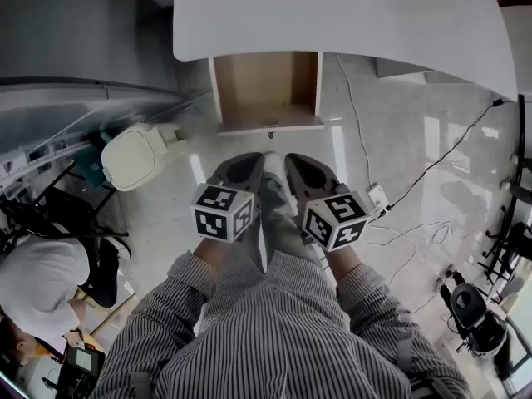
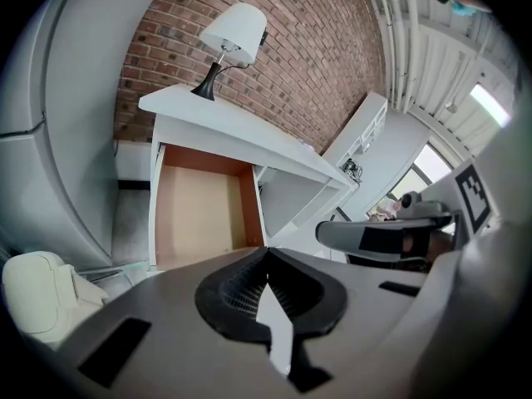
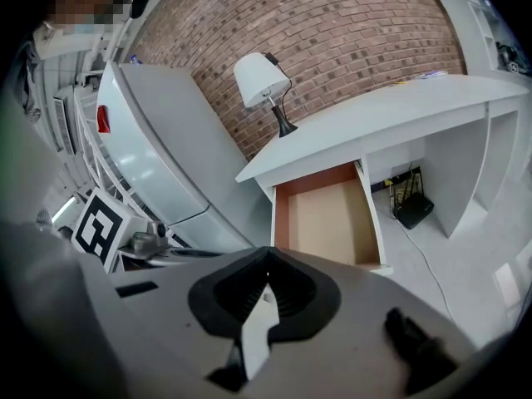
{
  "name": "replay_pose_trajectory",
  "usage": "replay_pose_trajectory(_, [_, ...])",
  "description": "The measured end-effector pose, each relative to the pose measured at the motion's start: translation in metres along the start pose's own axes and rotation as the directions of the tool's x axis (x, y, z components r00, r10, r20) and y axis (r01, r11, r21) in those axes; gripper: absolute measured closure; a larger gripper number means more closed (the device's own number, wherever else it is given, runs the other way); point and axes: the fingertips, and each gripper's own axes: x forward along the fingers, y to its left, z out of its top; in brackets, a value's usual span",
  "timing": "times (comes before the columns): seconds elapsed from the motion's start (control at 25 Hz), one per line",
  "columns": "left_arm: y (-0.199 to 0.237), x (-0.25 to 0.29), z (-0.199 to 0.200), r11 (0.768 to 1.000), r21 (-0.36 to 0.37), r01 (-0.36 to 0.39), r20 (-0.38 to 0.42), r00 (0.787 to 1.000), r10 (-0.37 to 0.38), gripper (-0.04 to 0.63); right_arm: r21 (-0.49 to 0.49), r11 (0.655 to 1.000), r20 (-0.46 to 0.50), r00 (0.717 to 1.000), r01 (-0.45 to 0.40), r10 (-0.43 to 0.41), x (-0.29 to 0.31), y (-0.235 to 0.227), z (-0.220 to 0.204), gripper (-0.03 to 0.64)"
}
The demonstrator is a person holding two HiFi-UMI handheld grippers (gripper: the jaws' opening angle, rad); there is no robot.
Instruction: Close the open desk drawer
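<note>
Desk (image 1: 349, 15) at 12 o'clock. Drawer (image 1: 268, 90) sticks out from under its L end, toward the person. L gripper (image 1: 248, 160) & R gripper (image 1: 293, 160) sit side by side just short of the drawer front, L at approx 11, R at approx 1, not touching it. Lamp (image 2: 233, 32) stands on the desk top above the drawer, w/ brick wall (image 2: 324, 48) behind. Chair (image 1: 133, 156) on floor at 10 o'clock, L of drawer. Cable (image 1: 353, 115) on floor at 2 o'clock, running from under desk to near R gripper. Small box (image 3: 413, 208) on floor under desk, R of drawer. Another person (image 1: 37, 277) at 8 o'clock.
</note>
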Motion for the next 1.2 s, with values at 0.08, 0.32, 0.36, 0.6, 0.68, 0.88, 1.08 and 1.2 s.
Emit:
replay_pose_trajectory(0.08, [0.007, 0.015, -0.002, 1.0, -0.012, -0.006, -0.006, 1.0, 0.006, 0.583, 0.006, 1.0, -0.013, 1.0, -0.003, 0.004, 0.01, -0.011, -0.004, 0.6])
replay_pose_trajectory(0.32, [0.027, 0.044, -0.015, 0.999, -0.033, -0.018, -0.038, 0.999, 0.017, 0.583, 0.013, 1.0, -0.043, 0.999, 0.005, -0.004, 0.032, -0.035, -0.022, 0.6])
replay_pose_trajectory(0.36, [0.03, 0.048, -0.017, 0.999, -0.034, -0.021, -0.041, 0.999, 0.019, 0.583, 0.019, 1.0, -0.046, 0.999, 0.008, -0.007, 0.036, -0.039, -0.025, 0.6])
replay_pose_trajectory(0.6, [0.042, 0.068, -0.035, 1.0, -0.027, -0.011, -0.046, 0.999, 0.009, 0.583, 0.089, 0.996, -0.024, 1.0, 0.019, -0.017, 0.055, -0.06, -0.047, 0.6])
replay_pose_trajectory(0.68, [0.048, 0.074, -0.042, 0.999, -0.03, -0.02, -0.054, 0.998, 0.019, 0.583, 0.095, 0.995, -0.028, 0.999, 0.019, -0.016, 0.063, -0.064, -0.054, 0.6])
replay_pose_trajectory(0.88, [0.069, 0.088, -0.061, 0.996, -0.069, -0.048, -0.086, 0.995, 0.042, 0.583, 0.098, 0.995, -0.023, 0.999, 0.035, -0.033, 0.078, -0.08, -0.067, 0.6])
replay_pose_trajectory(1.08, [0.084, 0.099, -0.073, 0.995, -0.073, -0.063, -0.098, 0.994, 0.056, 0.583, 0.134, 0.989, -0.01, 0.998, 0.058, -0.057, 0.09, -0.096, -0.077, 0.6])
replay_pose_trajectory(1.2, [0.091, 0.108, -0.078, 0.992, -0.106, -0.067, -0.089, 0.994, 0.058, 0.583, 0.135, 0.99, -0.003, 0.999, 0.045, -0.045, 0.096, -0.099, -0.082, 0.6])
